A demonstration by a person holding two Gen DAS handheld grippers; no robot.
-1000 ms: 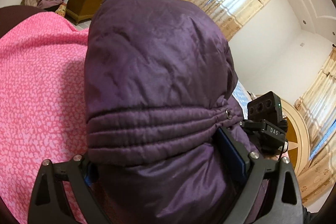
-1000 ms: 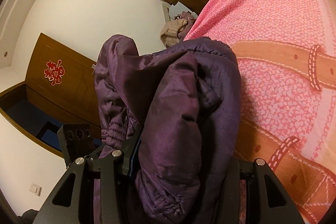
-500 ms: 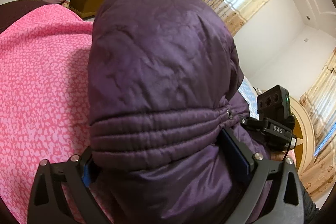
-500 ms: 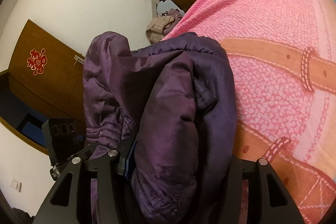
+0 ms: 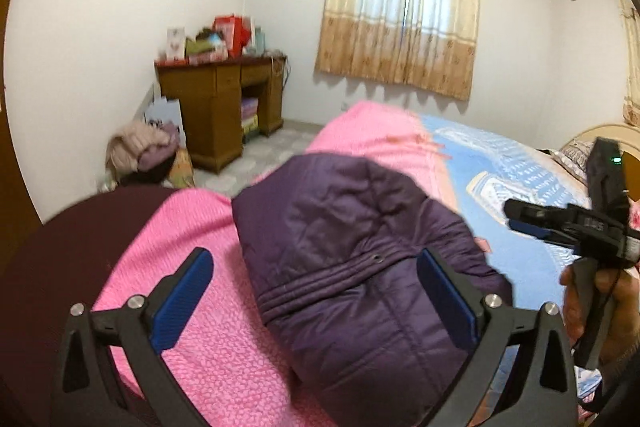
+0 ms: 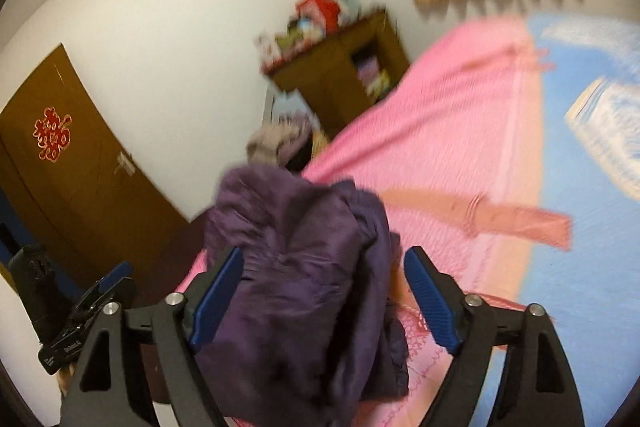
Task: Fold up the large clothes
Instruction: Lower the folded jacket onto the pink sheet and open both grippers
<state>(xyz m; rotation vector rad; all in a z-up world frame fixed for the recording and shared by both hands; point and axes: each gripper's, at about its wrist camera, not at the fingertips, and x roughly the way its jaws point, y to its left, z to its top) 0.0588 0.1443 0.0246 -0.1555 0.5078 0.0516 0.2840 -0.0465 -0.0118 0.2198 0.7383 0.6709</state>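
A bunched purple padded jacket [image 5: 352, 251] lies on the pink bedspread [image 5: 200, 307] near the bed's foot. My left gripper [image 5: 316, 291] is open, its blue pads [image 5: 182, 295] spread wide with the jacket between and below them. My right gripper [image 6: 324, 301] is open too, its blue pads [image 6: 430, 301] apart on either side of the jacket [image 6: 296, 267]. The right gripper also shows at the right edge of the left wrist view [image 5: 520, 219]. The right wrist view is blurred by motion.
A wooden desk [image 5: 220, 107] piled with boxes stands in the far corner, a heap of clothes [image 5: 144, 147] beside it. The bed's far half has a blue cover [image 5: 520, 187]. A curtained window [image 5: 400, 23] is behind. A brown door [image 6: 80, 167] is at the left.
Both grippers opened and let go of the jacket, which was held up before and now rests on the bed. Both grippers pulled back and levelled out.
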